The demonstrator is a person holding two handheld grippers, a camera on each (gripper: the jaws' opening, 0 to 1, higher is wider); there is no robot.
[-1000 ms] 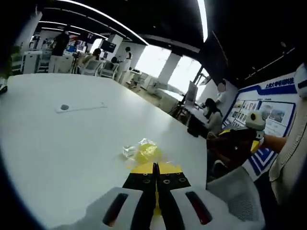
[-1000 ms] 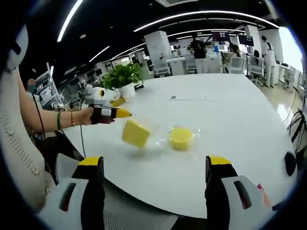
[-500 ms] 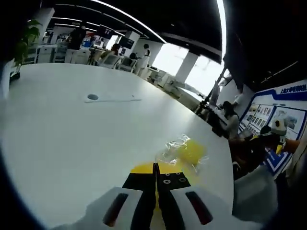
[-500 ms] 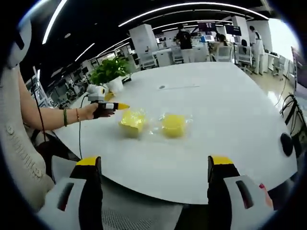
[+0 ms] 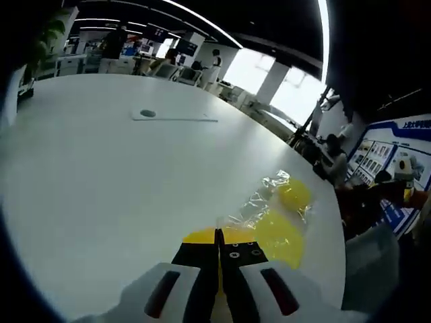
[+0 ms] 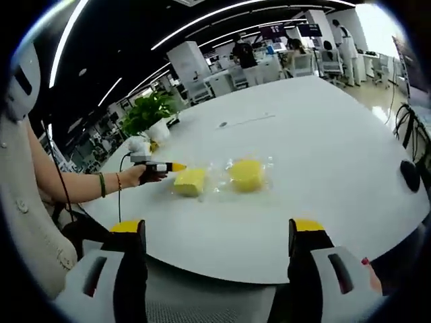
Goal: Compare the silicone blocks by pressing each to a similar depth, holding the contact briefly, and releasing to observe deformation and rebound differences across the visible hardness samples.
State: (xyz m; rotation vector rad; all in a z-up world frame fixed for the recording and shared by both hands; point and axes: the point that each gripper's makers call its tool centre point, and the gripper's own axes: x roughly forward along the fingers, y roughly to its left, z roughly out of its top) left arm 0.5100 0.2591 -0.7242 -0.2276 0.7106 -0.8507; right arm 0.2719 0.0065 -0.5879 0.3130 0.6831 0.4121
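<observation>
We've got two yellow silicone blocks on the white table [image 6: 323,202]: the square block [image 6: 190,181] sits right off our left gripper [image 6: 176,166] tip, and the round block [image 6: 246,174] lies just beyond it, both in crinkly clear wrap [image 5: 259,198]. Left jaws are pressed together, holding nothing. The right gripper [image 6: 215,232] hangs well back from the table edge, jaws wide apart and empty. Our worry: that slick wrap lets a block skid sideways under the tip, so press depths won't match.

Two yellow silicone blocks [image 6: 190,181] [image 6: 246,174] on one white table [image 6: 323,168], one potted plant [image 6: 151,114].
</observation>
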